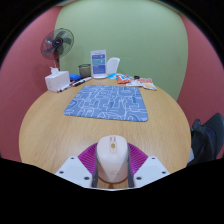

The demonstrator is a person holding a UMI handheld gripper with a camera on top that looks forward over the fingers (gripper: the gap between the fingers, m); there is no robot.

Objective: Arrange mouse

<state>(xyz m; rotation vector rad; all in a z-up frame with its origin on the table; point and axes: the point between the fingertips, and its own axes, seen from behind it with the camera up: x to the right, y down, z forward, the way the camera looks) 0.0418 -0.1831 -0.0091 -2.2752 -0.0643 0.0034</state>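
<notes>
A white computer mouse (113,157) sits between my two fingers, whose magenta pads (89,157) press against both of its sides. My gripper (113,160) is shut on the mouse and holds it over the near part of the round wooden table (50,125). A blue patterned mouse mat (107,101) lies flat on the table beyond the fingers, near the table's middle.
At the table's far side stand a small black fan (57,46), a white tissue box (57,80), a blue-and-white box (98,63), a white object (113,66) and small items (143,83). A dark chair (207,138) stands at the right.
</notes>
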